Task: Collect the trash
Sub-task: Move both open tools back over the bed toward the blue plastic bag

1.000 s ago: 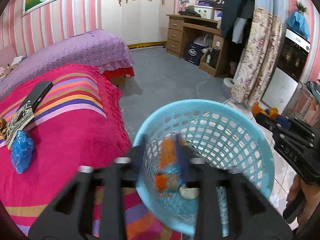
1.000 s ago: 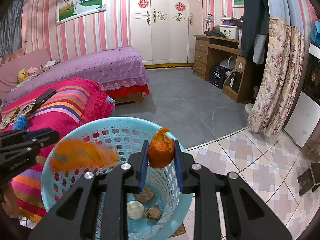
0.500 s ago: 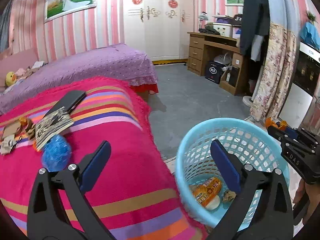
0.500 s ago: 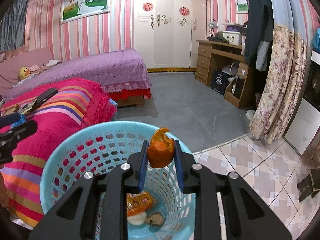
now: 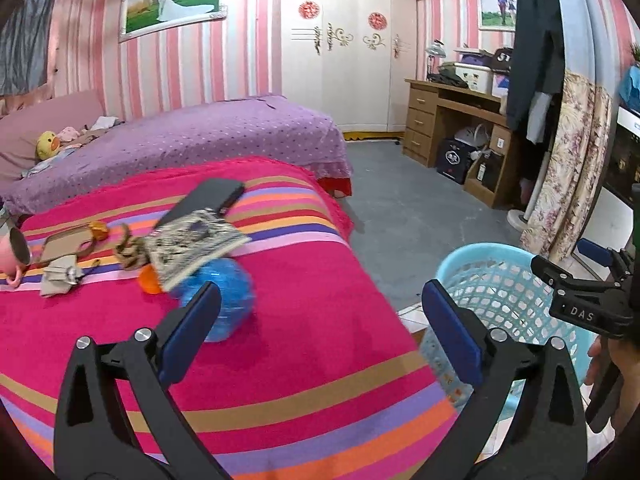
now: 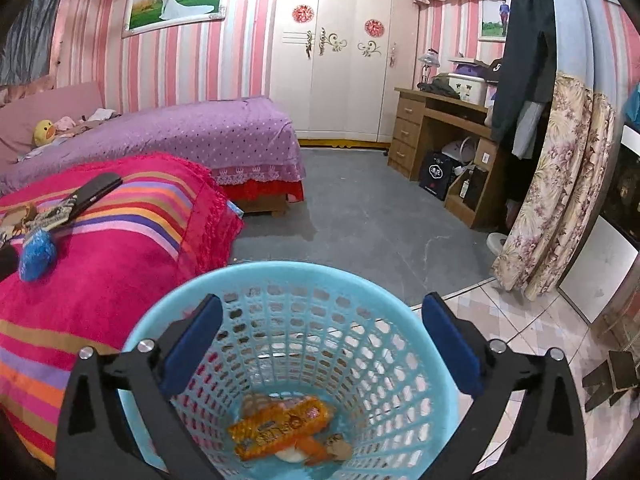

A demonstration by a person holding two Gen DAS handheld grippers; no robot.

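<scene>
A light blue plastic basket [image 6: 304,280] stands on the floor beside the striped pink bed; in the left wrist view its rim [image 5: 484,252] shows at the right. Inside lie an orange snack wrapper [image 6: 280,420], orange peel [image 6: 314,446] and small scraps. My right gripper [image 6: 320,344] is open and empty above the basket. My left gripper [image 5: 320,328] is open and empty over the bed, just short of a crumpled blue bag [image 5: 228,296]. Behind the bag lie an orange piece [image 5: 150,282], a patterned booklet [image 5: 192,244] and crumpled paper [image 5: 60,274].
On the bed also lie a black case [image 5: 208,200], a brown strap [image 5: 128,250], a pink mug [image 5: 14,250] and another orange bit [image 5: 98,230]. A purple bed [image 5: 180,140] stands behind. A wooden desk [image 5: 452,128] and floral curtain [image 5: 568,168] stand to the right.
My right gripper opened and the orange peel dropped into the basket. My left gripper, which let go of the wrapper over the basket, swung left over the bed towards the blue bag.
</scene>
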